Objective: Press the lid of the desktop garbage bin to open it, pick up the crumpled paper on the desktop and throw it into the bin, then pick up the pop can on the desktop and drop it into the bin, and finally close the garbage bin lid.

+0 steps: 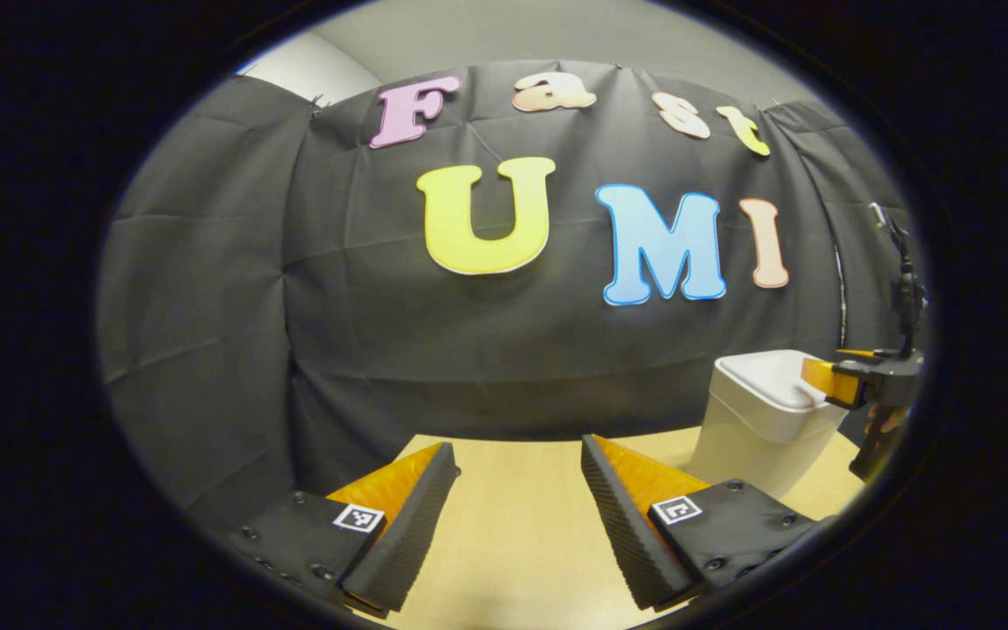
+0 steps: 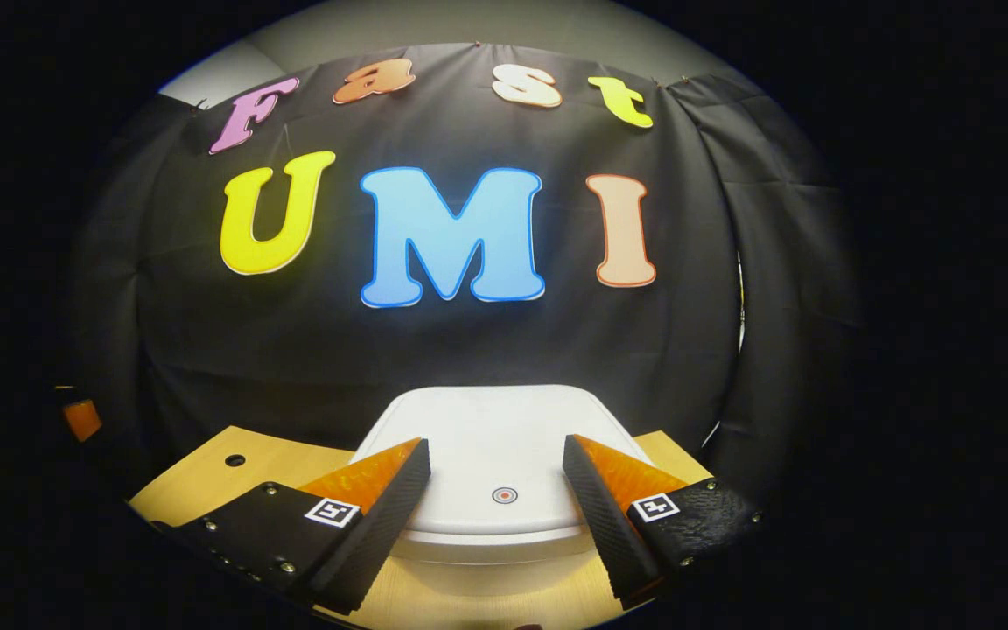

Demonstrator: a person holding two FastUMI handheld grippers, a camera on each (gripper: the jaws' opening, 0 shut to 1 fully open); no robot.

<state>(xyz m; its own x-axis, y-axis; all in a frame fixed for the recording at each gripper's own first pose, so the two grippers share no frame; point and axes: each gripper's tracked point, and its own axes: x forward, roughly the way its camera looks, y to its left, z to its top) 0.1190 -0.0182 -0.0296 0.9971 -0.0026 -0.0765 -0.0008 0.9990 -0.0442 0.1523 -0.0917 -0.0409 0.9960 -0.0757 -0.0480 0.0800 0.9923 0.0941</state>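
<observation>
In the right gripper view, the right gripper's [image 2: 495, 490] spread fingers cover both front corners of the garbage bin's [image 2: 486, 560] lid [image 2: 486, 437]; the bin's base runs off the bottom edge below the jaws. In the left gripper view, the far gripper's fingertips hide part of the lid's right edge.

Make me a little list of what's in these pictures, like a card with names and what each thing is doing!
bin: white desktop garbage bin standing on the table
lid: lid down, closed, with a small round mark near its front edge
table: light wooden table
right gripper: right gripper open, its fingers either side of the round mark, over the lid; touching or not, cannot tell
left gripper: left gripper open, holding nothing, over bare table beside the bin
</observation>
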